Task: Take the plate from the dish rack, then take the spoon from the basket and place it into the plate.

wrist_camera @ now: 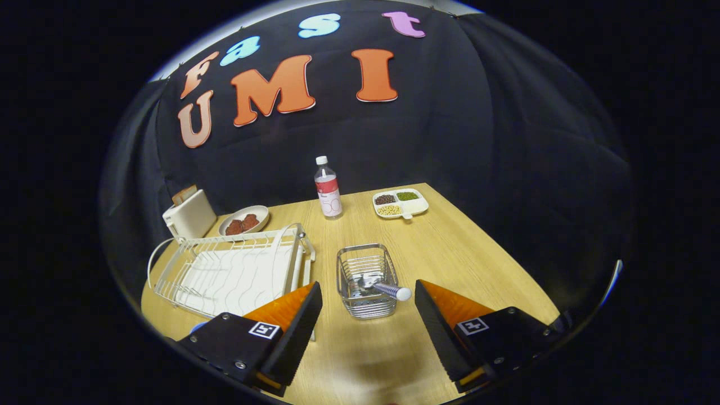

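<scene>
on the wooden worktop the tongs hang released before the basket, where the light, slippery spoon offers its handle end.

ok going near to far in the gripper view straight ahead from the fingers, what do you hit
Open gripper → wire basket just ahead of the fingers, with the spoon sticking out of it → bare wooden table → bottle → booth wall.
</scene>
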Demonstrator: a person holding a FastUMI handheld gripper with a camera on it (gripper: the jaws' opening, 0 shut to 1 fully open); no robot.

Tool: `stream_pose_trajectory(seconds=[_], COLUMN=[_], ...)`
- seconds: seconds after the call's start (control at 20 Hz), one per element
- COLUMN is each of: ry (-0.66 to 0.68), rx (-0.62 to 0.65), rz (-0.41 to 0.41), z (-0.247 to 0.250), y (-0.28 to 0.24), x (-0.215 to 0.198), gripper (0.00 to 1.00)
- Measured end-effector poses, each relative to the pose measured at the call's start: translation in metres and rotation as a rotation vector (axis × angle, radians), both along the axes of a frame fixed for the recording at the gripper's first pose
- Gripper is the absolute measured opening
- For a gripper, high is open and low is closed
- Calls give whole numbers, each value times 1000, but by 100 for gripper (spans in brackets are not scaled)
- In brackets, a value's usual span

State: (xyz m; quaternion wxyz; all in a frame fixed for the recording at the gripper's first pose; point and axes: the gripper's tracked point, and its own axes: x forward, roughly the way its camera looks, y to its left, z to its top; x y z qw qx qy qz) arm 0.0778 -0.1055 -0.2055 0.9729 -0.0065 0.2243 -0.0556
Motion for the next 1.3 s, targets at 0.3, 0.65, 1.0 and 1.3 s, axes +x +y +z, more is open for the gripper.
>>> stream_pose_trajectory(seconds=[0.3,0.65,1.0,1.3], ry=[7,30,14,-33], rx=[-5,-2,62,40], rz=[-6,4,24,10], z=[-6,-15,-6,23], y=[-6,-8,7,3], x=[16,20,21,12], gripper=[80,34,7,7])
